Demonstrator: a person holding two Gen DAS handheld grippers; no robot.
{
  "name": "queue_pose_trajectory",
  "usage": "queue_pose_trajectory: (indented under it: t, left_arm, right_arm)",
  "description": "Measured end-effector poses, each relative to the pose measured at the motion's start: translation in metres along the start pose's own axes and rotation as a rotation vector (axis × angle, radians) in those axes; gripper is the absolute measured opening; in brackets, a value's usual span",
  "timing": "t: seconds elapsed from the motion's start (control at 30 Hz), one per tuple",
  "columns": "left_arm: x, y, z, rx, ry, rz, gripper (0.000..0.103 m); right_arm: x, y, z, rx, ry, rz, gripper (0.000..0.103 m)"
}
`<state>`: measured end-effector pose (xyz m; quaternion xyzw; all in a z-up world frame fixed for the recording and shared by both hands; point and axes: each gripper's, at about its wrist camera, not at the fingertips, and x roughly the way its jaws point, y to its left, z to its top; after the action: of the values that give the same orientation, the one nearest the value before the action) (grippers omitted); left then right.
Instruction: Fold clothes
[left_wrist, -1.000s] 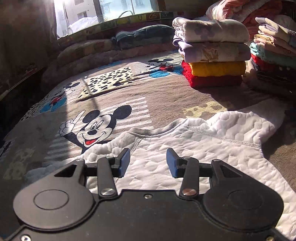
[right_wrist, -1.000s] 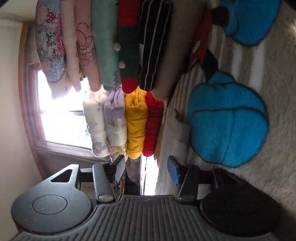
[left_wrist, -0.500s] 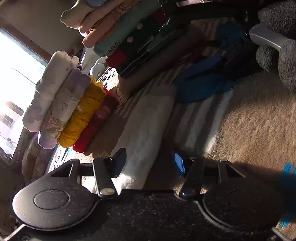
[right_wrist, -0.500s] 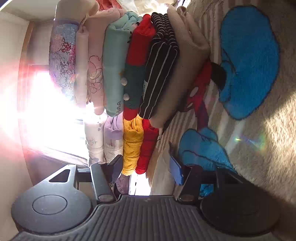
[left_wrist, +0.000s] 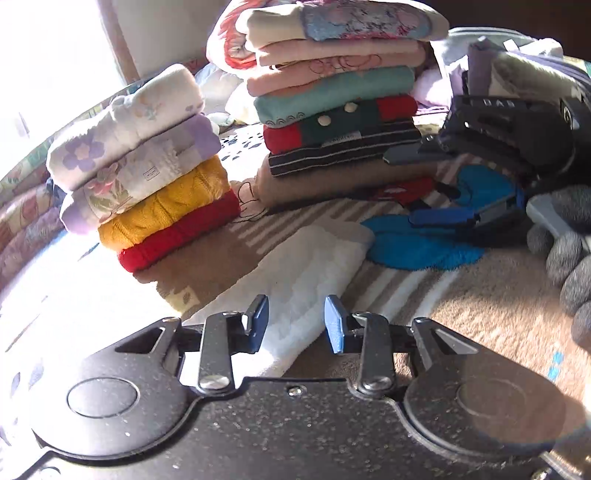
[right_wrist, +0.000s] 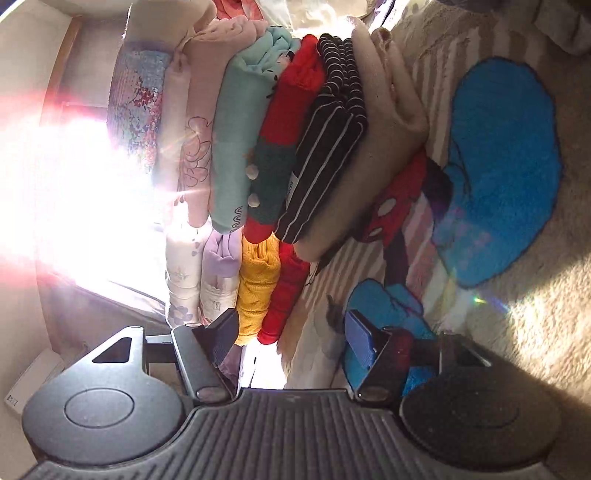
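A white quilted garment's sleeve (left_wrist: 295, 273) lies flat on the cartoon-mouse blanket (left_wrist: 487, 317), running away from my left gripper (left_wrist: 295, 326). That gripper is open, low over the sleeve's near part, with nothing between its blue pads. My right gripper (left_wrist: 421, 188) comes in from the right, held by a grey-gloved hand (left_wrist: 565, 254); it is open, and its tips hover just past the sleeve's far end. In the right wrist view, rolled sideways, the right gripper (right_wrist: 290, 332) stands open and empty over the blanket (right_wrist: 517, 332). The rest of the garment is out of view.
Two piles of folded clothes stand close behind the sleeve: a short one (left_wrist: 147, 177) with red at the bottom, and a taller one (left_wrist: 332, 110) on a beige base. Both piles (right_wrist: 277, 129) fill the right wrist view. Bright window glare (right_wrist: 55, 184) washes out the left.
The left gripper has swung from the garment's neckline to its sleeve near the piles and has levelled out. The right gripper has edged closer to the tall pile. Both stayed open.
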<state>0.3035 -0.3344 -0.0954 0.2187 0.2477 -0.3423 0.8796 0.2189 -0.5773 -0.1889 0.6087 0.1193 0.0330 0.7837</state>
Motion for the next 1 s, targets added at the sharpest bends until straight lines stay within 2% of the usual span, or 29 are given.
queue_pose_trajectory:
  t: [0.07, 0.17, 0.33, 0.37, 0.4, 0.47, 0.53, 0.6, 0.67, 0.73, 0.77, 0.8, 0.87, 0.9, 1.0]
  left_arm:
    - [0.006, -0.007, 0.007, 0.034, 0.013, 0.020, 0.033]
    - [0.027, -0.048, 0.011, 0.239, 0.063, 0.054, 0.033]
    - [0.075, -0.100, 0.011, 0.492, 0.094, 0.143, 0.033]
    - [0.083, -0.107, 0.009, 0.532, 0.094, 0.175, 0.024]
    - [0.089, -0.112, 0.006, 0.573, 0.085, 0.203, 0.005]
    - [0.079, -0.119, 0.001, 0.614, 0.032, 0.189, 0.006]
    - [0.067, -0.118, -0.008, 0.653, -0.018, 0.126, 0.005]
    - [0.066, -0.111, -0.016, 0.635, -0.025, 0.091, 0.005]
    - [0.061, -0.101, -0.014, 0.580, -0.022, 0.048, 0.006]
    - [0.042, -0.083, -0.002, 0.463, -0.026, -0.020, 0.020]
    - [0.028, -0.071, 0.002, 0.388, -0.052, -0.041, 0.036]
    - [0.014, -0.058, 0.006, 0.313, -0.075, -0.056, 0.042]
    - [-0.009, -0.026, 0.007, 0.162, -0.093, -0.033, 0.040]
    - [-0.018, -0.005, 0.003, 0.063, -0.087, 0.000, 0.039]
    - [-0.036, 0.039, -0.017, -0.126, -0.056, 0.098, 0.035]
  right_arm:
    - [0.005, 0.003, 0.000, -0.007, 0.002, -0.008, 0.065]
    - [0.007, 0.002, 0.000, 0.031, -0.025, 0.005, 0.067]
    - [0.006, -0.001, 0.007, 0.057, -0.029, 0.023, 0.067]
    - [0.006, -0.002, 0.008, 0.065, -0.030, 0.027, 0.067]
    - [0.005, -0.003, 0.010, 0.068, -0.029, 0.031, 0.067]
    - [0.003, -0.004, 0.013, 0.078, -0.027, 0.036, 0.067]
    - [0.003, -0.003, 0.017, 0.069, -0.019, 0.029, 0.067]
    - [0.004, 0.006, 0.019, -0.016, -0.023, -0.028, 0.067]
    - [0.004, 0.006, 0.019, -0.012, -0.023, -0.024, 0.068]
    - [0.003, 0.005, 0.020, -0.011, -0.019, -0.021, 0.068]
    - [0.002, 0.005, 0.020, -0.009, -0.018, -0.020, 0.068]
    - [0.001, 0.005, 0.021, -0.007, -0.017, -0.019, 0.068]
    - [0.000, 0.005, 0.021, -0.003, -0.020, -0.018, 0.068]
    - [0.000, 0.005, 0.021, -0.002, -0.021, -0.018, 0.068]
    - [0.001, 0.009, 0.019, -0.024, -0.018, -0.031, 0.068]
